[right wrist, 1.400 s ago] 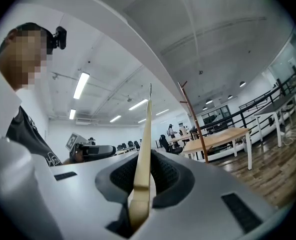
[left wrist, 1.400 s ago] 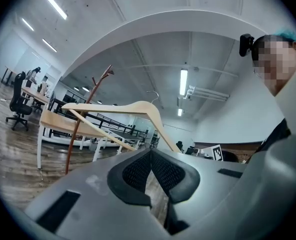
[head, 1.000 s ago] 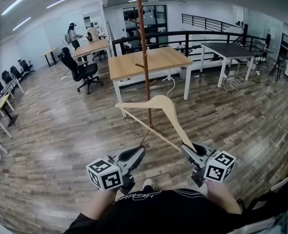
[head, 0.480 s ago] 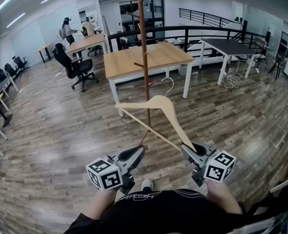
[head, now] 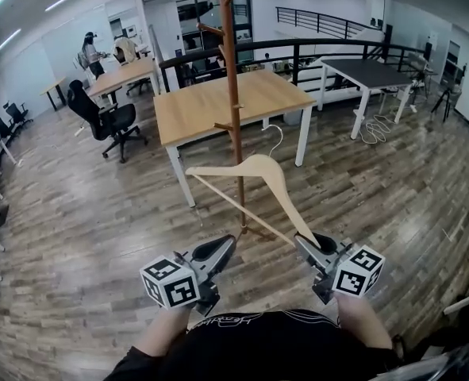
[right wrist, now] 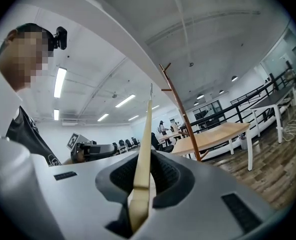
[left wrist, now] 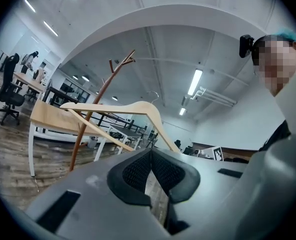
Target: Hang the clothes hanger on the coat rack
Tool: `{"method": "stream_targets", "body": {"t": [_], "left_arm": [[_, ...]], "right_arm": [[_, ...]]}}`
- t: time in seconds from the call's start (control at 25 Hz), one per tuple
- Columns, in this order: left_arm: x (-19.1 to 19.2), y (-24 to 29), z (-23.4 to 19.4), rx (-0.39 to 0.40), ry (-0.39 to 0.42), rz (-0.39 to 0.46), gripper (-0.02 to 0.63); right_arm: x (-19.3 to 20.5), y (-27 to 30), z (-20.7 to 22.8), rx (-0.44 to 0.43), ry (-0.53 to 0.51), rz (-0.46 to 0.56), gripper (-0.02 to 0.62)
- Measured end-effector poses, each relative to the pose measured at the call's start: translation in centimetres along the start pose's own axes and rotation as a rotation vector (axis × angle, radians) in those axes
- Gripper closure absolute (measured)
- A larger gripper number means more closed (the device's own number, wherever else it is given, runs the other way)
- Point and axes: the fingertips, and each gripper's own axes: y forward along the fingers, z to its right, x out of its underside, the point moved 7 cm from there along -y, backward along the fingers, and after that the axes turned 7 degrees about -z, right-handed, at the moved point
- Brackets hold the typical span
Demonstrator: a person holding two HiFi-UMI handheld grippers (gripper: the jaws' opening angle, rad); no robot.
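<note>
A pale wooden clothes hanger (head: 259,175) with a wire hook (head: 275,138) is held out in front of me, one end clamped in my right gripper (head: 312,245). In the right gripper view the hanger (right wrist: 144,144) runs edge-on between the pads, which are shut on it. My left gripper (head: 221,252) hangs beside it, shut and empty; its pads meet in the left gripper view (left wrist: 151,153), with the hanger (left wrist: 132,108) off to its right. The brown wooden coat rack (head: 232,94) stands just beyond the hanger, its pegs (head: 222,125) sticking out.
A light wooden table (head: 218,105) stands right behind the rack. A dark table (head: 369,74) and a black railing (head: 297,50) are at the back right, with cables on the floor (head: 373,133). An office chair (head: 107,121) and people (head: 91,50) are at the back left.
Both grippers and the hanger have moved forward across the room. The coat rack and the wooden table now stand closer and larger. The grip on the hanger is unchanged.
</note>
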Motion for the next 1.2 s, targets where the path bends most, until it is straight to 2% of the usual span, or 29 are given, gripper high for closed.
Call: {"method": "stream_targets", "body": {"t": [0.36,0.76,1.2], "left_arm": [[-4.0,1.6,-10.0,0.001,-0.002,0.003,0.598],[-6.5,5.0,-15.9,-0.004,-0.025,0.011,0.598],[-13.0,12.2,-22.9,-0.032,0.001,0.039,0.598]], "right_arm": [[-3.6,8.5,4.7,0.004,-0.029,0.038,0.517],[-7.3,13.4,9.6,0.001,-0.061,0.038,0.518],[-14.5,18.6,17.6,-0.057,-0.133,0.060,0.517]]}}
